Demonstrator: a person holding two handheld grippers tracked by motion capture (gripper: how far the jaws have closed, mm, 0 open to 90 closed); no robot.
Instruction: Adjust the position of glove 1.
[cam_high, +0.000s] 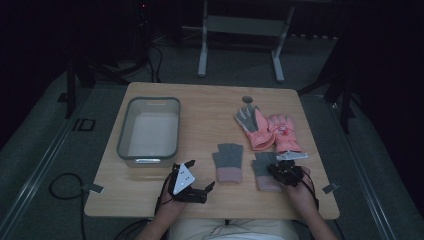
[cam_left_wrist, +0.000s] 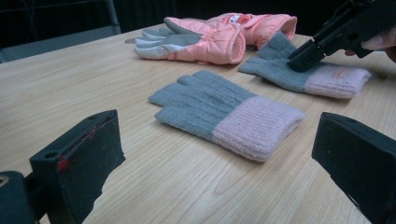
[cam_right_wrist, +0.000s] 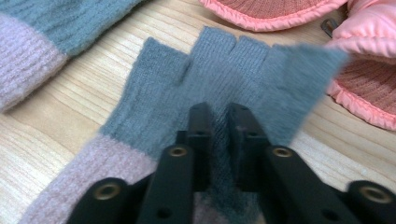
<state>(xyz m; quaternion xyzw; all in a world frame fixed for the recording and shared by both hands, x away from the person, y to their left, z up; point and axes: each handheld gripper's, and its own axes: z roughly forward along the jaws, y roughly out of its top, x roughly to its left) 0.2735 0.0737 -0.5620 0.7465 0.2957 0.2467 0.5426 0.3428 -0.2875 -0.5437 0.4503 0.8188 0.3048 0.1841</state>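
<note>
Right claw (cam_right_wrist: 218, 116) pinched on grey knit glove (cam_right_wrist: 243, 70), left claw (cam_left_wrist: 219, 154) wide open, empty.

High view sits dim — dark, murky edges; both gripper views brighter, the grey glove's (cam_right_wrist: 219, 88) fingertips blurred.

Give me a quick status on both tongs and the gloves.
Right tongs pinched on the right grey knit glove. Left tongs open, on the table near the other grey glove. Pink gloves lie beyond, bin empty.
</note>
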